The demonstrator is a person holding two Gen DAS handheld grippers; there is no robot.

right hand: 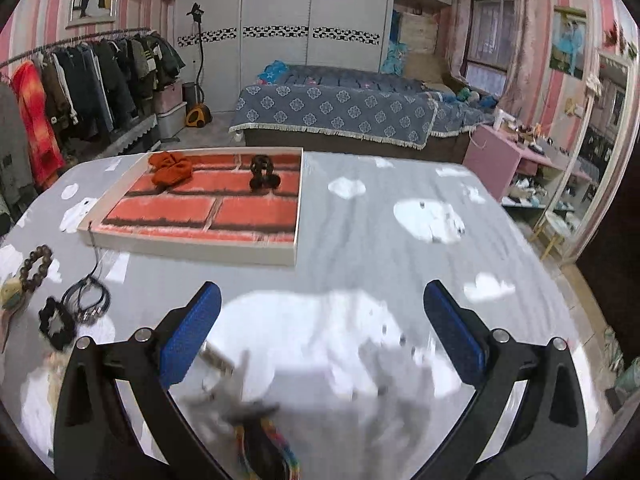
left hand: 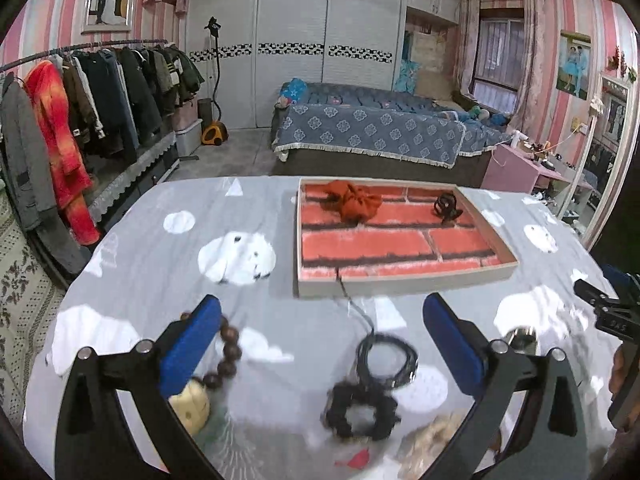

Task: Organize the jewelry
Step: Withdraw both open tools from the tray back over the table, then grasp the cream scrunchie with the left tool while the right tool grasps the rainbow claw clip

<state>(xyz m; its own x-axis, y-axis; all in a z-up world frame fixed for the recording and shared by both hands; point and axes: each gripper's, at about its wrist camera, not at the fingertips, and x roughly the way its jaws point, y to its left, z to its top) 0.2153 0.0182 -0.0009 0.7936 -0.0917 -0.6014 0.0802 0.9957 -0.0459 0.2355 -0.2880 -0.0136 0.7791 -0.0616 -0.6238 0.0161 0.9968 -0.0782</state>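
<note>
A shallow tray (left hand: 404,280) with a brick-pattern floor sits on the grey cloud-print table (left hand: 280,320); it holds an orange scrunchie (left hand: 354,200) and a black hair claw (left hand: 446,205). My left gripper (left hand: 322,344) is open above a black cord necklace (left hand: 386,354) and a black scrunchie (left hand: 360,412). A brown bead bracelet (left hand: 228,348) lies by its left finger. My right gripper (right hand: 322,336) is open over bare table; a multicoloured item (right hand: 264,440) lies blurred below it. The tray (right hand: 192,246), bracelet (right hand: 36,266), necklace (right hand: 88,298) and black scrunchie (right hand: 58,322) show at its left.
A cream round trinket (left hand: 190,404) and a pale item (left hand: 436,436) lie near the front edge. A silver object (left hand: 520,336) sits by the left gripper's right finger. A clothes rack (left hand: 80,112) stands left, a bed (left hand: 372,128) behind, a mirror (left hand: 612,152) right.
</note>
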